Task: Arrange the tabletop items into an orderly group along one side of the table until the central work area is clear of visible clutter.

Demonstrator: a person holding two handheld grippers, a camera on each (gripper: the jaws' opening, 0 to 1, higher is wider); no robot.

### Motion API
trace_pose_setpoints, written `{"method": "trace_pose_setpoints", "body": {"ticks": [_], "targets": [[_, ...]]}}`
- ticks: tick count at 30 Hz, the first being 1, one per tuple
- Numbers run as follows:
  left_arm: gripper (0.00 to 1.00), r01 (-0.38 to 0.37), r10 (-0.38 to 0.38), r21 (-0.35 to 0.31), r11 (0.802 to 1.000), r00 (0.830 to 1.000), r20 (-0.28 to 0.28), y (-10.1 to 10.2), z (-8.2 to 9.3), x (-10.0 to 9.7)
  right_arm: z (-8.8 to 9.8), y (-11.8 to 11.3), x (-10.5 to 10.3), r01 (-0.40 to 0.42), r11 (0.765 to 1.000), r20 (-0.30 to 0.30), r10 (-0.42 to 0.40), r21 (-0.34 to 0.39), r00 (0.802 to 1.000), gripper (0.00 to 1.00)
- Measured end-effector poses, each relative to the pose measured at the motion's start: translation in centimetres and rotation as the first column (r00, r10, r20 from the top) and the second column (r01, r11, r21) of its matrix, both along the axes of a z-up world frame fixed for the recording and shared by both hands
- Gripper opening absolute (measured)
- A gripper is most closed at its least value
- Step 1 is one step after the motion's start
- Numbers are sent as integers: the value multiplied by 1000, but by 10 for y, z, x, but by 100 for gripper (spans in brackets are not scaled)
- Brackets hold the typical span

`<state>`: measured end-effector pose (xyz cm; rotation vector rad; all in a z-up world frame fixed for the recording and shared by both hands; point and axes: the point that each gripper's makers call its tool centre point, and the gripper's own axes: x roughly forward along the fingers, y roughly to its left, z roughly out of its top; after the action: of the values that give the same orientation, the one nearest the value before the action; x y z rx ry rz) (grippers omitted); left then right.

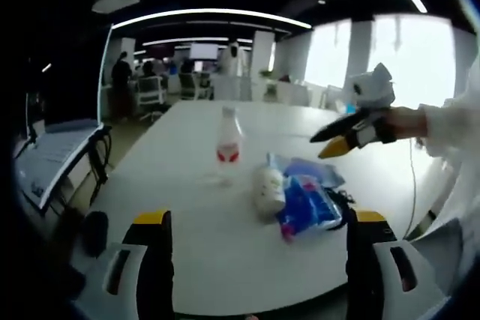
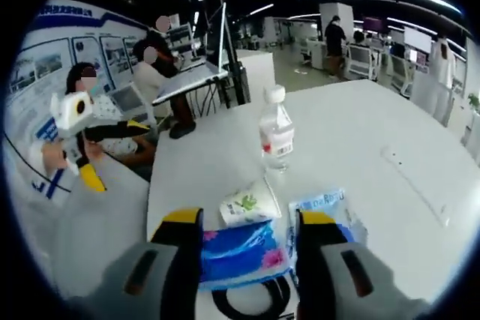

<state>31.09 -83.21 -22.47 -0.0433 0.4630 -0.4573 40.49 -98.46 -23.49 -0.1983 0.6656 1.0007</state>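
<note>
One water bottle (image 2: 276, 131), one white bottle (image 1: 269, 189), two blue packets (image 2: 238, 254) (image 2: 327, 207), one black cable (image 2: 251, 301).

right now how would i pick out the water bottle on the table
On the big white table, a small cluster of items sits near its middle. The water bottle is the only one standing upright: clear, white cap, red label, just beyond the lying white pouch and blue packets.

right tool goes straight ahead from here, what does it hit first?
Likely the blue packet, lying between the right tool's open jaws. Beyond it sit the small white pouch and the water bottle. Depth is uncertain.
</note>
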Motion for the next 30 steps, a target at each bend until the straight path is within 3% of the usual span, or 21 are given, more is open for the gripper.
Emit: {"method": "trace_pose_setpoints", "body": {"ticks": [3, 8, 15, 20, 22, 25, 27, 30], "targets": [[92, -1, 1, -3, 1000, 1000, -10, -1, -2, -7, -6, 5, 7, -49, 998, 37, 50, -42, 998, 48], [93, 5, -4, 13, 1000, 1000, -27, 1, -10, -13, -16, 14, 10, -66, 997, 19, 67, -49, 998, 48], [93, -9, 9, -4, 1000, 1000, -17, 6, -6, -11, -23, 24, 24, -96, 994, 20, 97, -52, 995, 47], [92, -47, 46, -59, 997, 999, -17, 9, -4, -11, -36, 32, 37, -80, 997, -66, 79, -21, 995, 47], [91, -55, 54, -69, 996, 998, -16, 10, -5, -14, -37, 37, 43, -85, 996, -74, 85, -3, 994, 47], [91, -43, 43, -62, 997, 999, -15, 9, -6, -16, -44, 47, 46, -115, 993, -134, 119, 36, 984, 46], [92, -36, 35, -76, 996, 999, -11, 8, -5, -16, -52, 48, 53, -83, 995, -186, 92, 52, 978, 47], [93, -45, 46, -89, 995, 999, 2, 9, -2, -15, -61, 52, 58, -113, 993, -207, 120, 47, 971, 45]]}}
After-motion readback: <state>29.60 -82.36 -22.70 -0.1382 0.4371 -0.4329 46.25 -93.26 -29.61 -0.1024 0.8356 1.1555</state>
